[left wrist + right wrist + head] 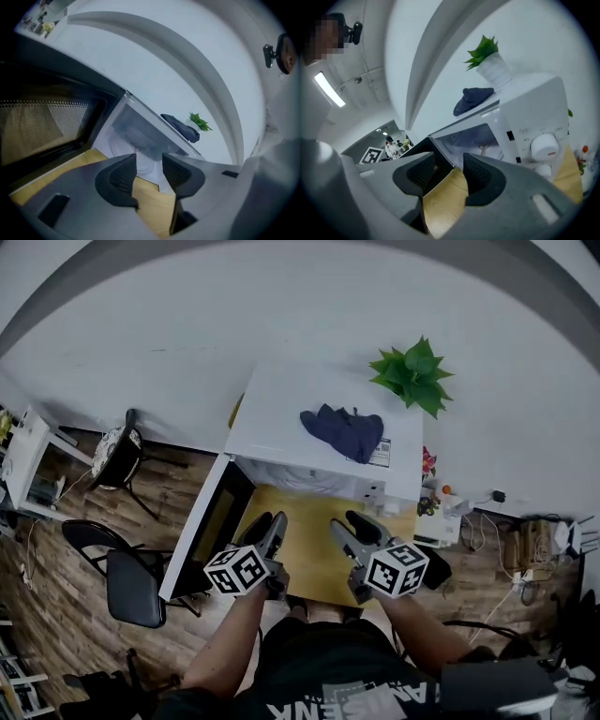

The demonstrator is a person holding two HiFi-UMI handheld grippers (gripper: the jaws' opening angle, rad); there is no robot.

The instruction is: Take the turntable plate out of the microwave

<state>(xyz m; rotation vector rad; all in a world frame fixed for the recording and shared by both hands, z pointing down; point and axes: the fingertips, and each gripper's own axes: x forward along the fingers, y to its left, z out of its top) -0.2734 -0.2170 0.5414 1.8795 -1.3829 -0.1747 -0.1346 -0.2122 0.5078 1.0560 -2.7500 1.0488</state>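
The white microwave (323,442) stands on a yellow wooden table (300,554), its door (206,526) swung open to the left. In the left gripper view, the glass turntable plate (148,169) lies inside the cavity, seen through the jaws. My left gripper (267,524) (149,159) is open with nothing between its pads, in front of the cavity. My right gripper (353,526) (449,164) hovers beside it, also open and with nothing in it, facing the cavity (473,138). In the head view the plate is hidden.
A blue cloth (343,432) and a potted green plant (412,376) sit on top of the microwave. Its control knob (543,146) is on the right front. Black chairs (131,582) stand on the wooden floor at left; cables and clutter (525,540) lie at right.
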